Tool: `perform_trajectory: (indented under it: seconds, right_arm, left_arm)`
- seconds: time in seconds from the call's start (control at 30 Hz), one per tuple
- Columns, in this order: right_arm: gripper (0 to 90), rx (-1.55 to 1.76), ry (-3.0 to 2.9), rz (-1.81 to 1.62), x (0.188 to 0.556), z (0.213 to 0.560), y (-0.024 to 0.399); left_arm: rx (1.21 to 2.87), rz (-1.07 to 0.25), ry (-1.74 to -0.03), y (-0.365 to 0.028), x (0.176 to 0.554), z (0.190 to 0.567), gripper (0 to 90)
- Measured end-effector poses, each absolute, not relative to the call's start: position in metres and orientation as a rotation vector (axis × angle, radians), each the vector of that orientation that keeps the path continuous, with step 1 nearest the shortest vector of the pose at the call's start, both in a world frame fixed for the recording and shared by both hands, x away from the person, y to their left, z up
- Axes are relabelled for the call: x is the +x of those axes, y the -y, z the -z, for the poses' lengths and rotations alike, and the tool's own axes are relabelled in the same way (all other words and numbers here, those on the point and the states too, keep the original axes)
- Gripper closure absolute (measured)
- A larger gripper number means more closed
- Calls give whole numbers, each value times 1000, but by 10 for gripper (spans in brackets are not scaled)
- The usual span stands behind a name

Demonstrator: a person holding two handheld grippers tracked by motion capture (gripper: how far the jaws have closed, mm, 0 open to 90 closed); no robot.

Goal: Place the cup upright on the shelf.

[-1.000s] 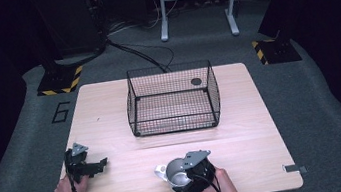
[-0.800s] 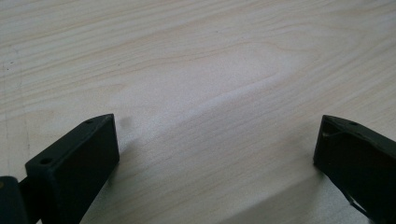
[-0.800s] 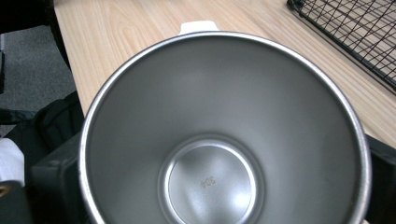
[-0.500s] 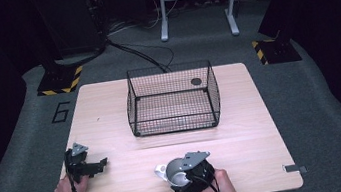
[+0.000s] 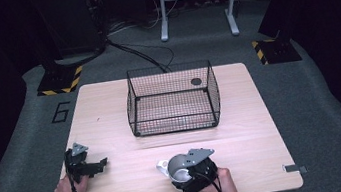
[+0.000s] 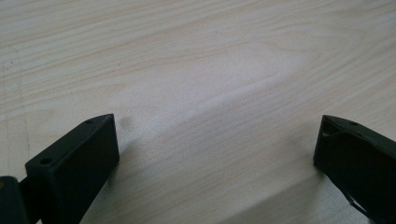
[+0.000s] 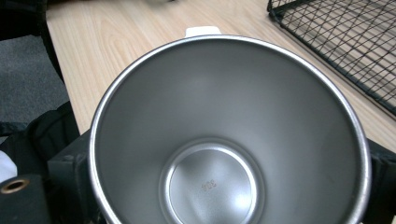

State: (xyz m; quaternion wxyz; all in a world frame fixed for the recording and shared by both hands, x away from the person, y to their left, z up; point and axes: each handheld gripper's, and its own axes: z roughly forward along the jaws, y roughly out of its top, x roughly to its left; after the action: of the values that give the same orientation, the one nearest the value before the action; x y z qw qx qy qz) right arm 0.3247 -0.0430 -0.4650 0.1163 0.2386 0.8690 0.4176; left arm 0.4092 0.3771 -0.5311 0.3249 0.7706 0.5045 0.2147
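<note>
Gripping steel cup (image 7: 229, 135) near table's front edge: right claw (image 5: 185, 172), jaws clamped on cup's sides, mouth toward camera, interior empty, small white tab at far rim. Left claw (image 6: 215, 154) just above bare table (image 5: 111, 119) near front-left corner, jaws spread wide, nothing between. Farther back, mid-table: black wire basket (image 5: 173, 98), upright, open top; small dark round item (image 5: 196, 81) at its far right, possibly on back wall, too small to tell.

In my high view, a wire basket (image 5: 173, 98) sits on the table (image 5: 110, 109) at frame centre. My left gripper (image 5: 98, 165) rests at lower left. At lower centre, my right gripper (image 5: 176, 172) has a metal cup (image 5: 178, 168) between its jaws.
</note>
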Motion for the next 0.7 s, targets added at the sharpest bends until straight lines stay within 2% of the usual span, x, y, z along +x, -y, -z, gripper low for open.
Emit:
perform_trajectory:
  seconds: [0.7]
  right_arm:
    - [65, 802, -2459, -1236, 341, 446, 63]
  left_arm:
    - [2031, -562, -1318, -378, 409, 531, 1]
